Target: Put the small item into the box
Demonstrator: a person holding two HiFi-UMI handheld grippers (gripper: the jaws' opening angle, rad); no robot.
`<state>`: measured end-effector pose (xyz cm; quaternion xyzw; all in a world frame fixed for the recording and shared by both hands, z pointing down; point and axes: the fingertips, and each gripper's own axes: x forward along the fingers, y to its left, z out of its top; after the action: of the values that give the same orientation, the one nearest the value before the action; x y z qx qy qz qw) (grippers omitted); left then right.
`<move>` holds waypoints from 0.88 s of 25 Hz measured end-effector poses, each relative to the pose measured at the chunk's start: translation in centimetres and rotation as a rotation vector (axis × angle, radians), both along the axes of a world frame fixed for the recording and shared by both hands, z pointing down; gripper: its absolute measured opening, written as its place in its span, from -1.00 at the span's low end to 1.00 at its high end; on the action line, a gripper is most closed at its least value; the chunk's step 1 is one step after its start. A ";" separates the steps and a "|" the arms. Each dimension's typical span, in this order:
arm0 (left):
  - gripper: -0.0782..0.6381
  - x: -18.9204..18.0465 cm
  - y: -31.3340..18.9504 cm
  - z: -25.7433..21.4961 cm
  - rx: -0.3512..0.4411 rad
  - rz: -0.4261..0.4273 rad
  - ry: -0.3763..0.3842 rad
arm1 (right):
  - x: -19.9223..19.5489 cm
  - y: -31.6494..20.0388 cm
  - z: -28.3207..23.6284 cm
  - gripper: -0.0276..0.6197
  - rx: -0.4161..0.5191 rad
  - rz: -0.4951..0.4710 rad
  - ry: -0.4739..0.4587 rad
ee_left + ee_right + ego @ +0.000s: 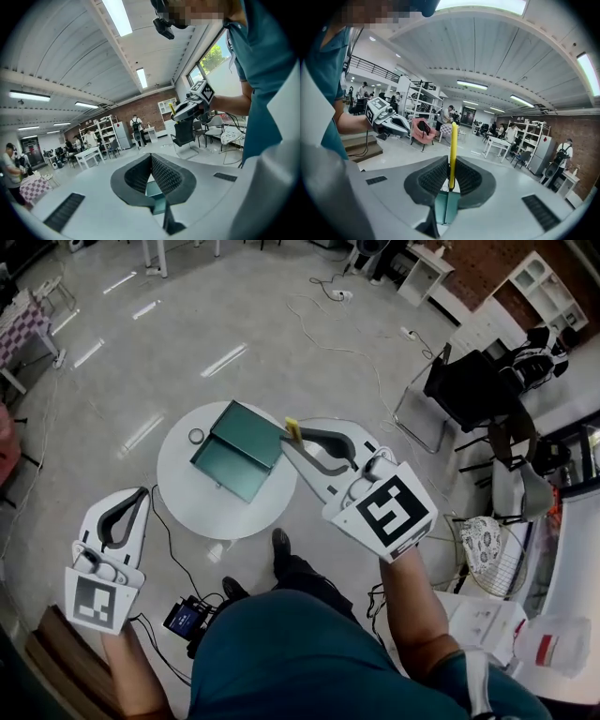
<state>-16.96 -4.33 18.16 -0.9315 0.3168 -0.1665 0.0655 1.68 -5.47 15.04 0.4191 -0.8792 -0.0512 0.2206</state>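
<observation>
Fingers [433, 178] of the right gripper [451, 163] were clamped on the lower end of a thin yellow strip [453, 140]. It stood straight up between them and stuck out past the tips, probably so it could go into the box end first. From the head view the strip [292, 427] hung at the right edge of the open green box [234, 465], apparently above it and not yet inside. The box sat in the middle of a round white table [187, 493], with a small ring-shaped object [195, 436] lying just left of it. The left gripper [141, 495] was near the person, well left of the table. Its fingers were pressed together on nothing, seemingly out of the way of the drop.
</observation>
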 end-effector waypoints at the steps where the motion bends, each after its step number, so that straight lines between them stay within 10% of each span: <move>1: -0.73 -0.4 -0.9 -0.1 0.000 -0.026 -0.008 | -0.4 -1.5 -0.1 -0.71 -0.001 -0.026 -0.007; 22: -0.73 1.8 -9.6 3.2 -0.049 -0.318 -0.058 | -1.3 -17.4 4.6 -0.71 -0.074 -0.349 -0.058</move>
<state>-15.18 -13.91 21.33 -0.8658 0.4540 -0.2091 0.0246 0.39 -22.90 19.63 0.2532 -0.9459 -0.0440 0.1980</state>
